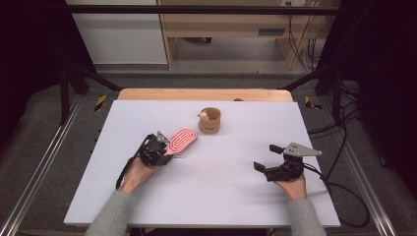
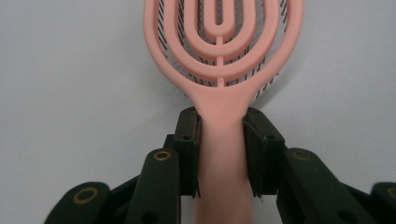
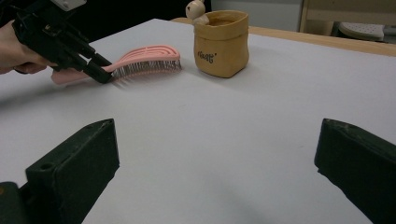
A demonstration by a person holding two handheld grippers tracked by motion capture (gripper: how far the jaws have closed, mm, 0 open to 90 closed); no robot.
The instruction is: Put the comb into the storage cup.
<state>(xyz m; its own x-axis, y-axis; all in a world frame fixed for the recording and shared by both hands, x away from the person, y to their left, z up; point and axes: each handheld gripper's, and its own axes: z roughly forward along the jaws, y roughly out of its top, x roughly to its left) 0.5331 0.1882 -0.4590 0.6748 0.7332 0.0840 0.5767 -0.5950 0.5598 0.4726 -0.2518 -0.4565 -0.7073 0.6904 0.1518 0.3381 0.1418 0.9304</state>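
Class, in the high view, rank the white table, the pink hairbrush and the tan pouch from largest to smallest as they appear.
1. white table
2. pink hairbrush
3. tan pouch, close to the brush in apparent size, so unsure.

A pale grey-white bench (image 1: 221,187) fills the middle of the room, a strip of bare wood showing along its far edge. Two things lie on it — a pink vented hairbrush (image 1: 182,140), bristles down, left of centre, and just beyond it a tan pouch-shaped holder (image 1: 210,120) with a small figure on its rim.
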